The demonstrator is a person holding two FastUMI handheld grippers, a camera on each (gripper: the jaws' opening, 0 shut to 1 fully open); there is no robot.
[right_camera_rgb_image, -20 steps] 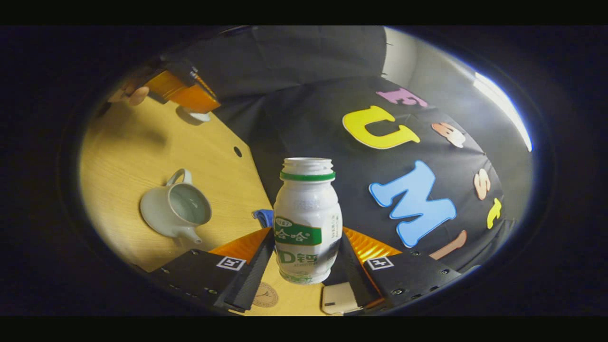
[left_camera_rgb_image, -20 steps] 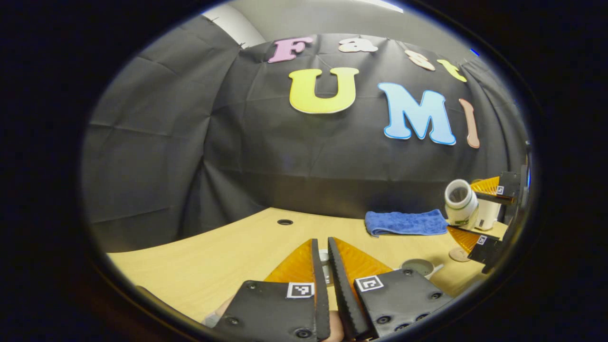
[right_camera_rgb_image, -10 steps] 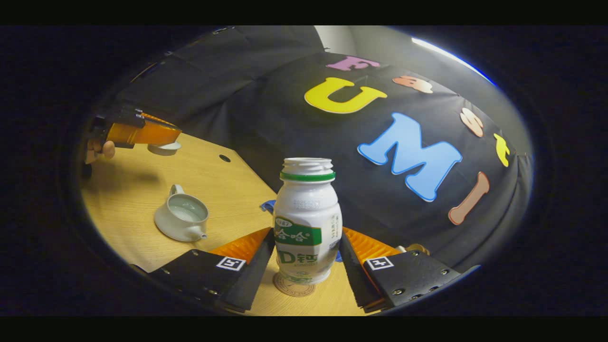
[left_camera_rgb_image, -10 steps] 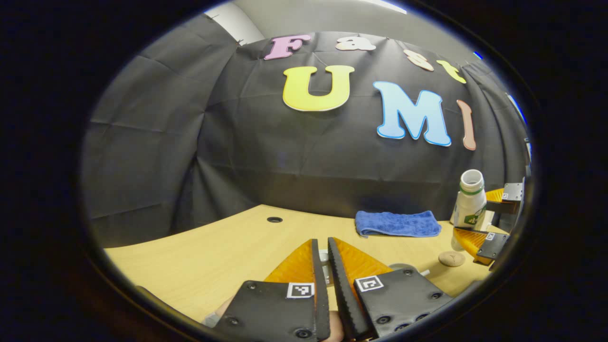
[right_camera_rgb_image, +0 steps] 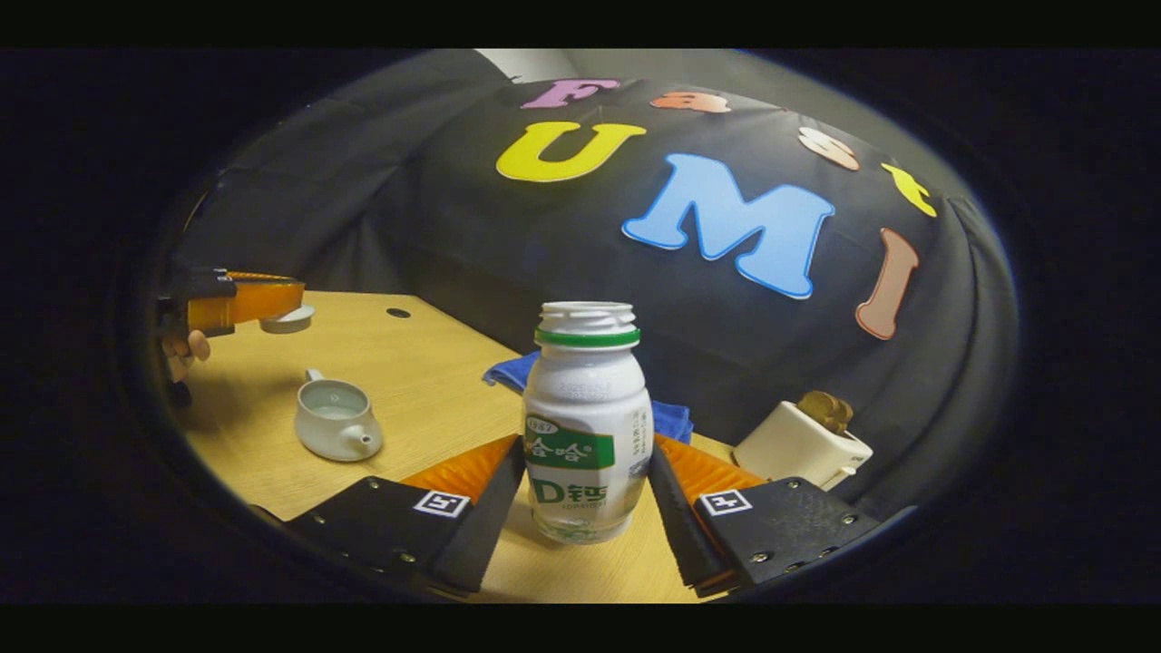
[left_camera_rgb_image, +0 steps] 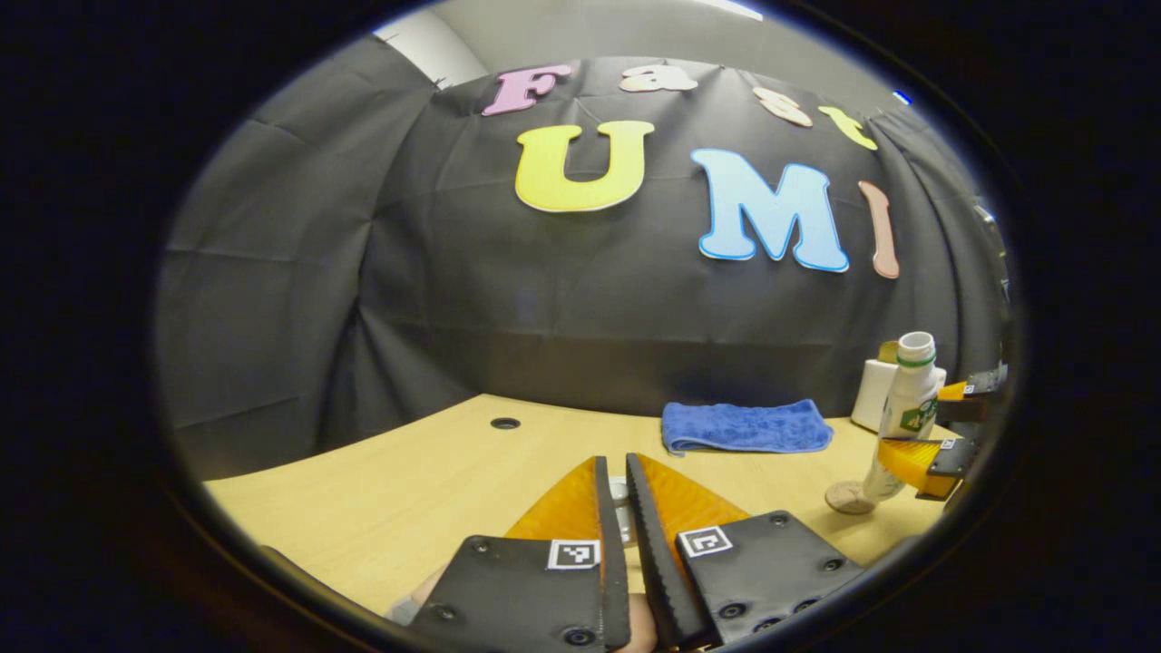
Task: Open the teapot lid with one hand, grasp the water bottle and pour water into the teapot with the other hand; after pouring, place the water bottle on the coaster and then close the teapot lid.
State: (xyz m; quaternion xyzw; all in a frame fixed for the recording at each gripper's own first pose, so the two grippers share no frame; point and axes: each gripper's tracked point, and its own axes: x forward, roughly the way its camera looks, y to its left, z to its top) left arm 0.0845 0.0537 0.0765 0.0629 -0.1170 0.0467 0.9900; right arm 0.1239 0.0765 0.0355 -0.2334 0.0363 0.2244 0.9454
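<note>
White and plastic, the water bottle (right_camera_rgb_image: 587, 422) has come upright after being tipped a moment ago, and now sits on the round coaster (left_camera_rgb_image: 848, 498) on the worktop (left_camera_rgb_image: 435, 490). So the pouring looks done. The right hand-held gripper (right_camera_rgb_image: 587, 494) still squeezes the bottle from both sides. The left hand-held gripper (left_camera_rgb_image: 619, 490) is pinched on the teapot lid (right_camera_rgb_image: 286, 318), held up above the worktop. The open teapot (right_camera_rgb_image: 334, 426) seems to have water inside. Next the lid goes back.
</note>
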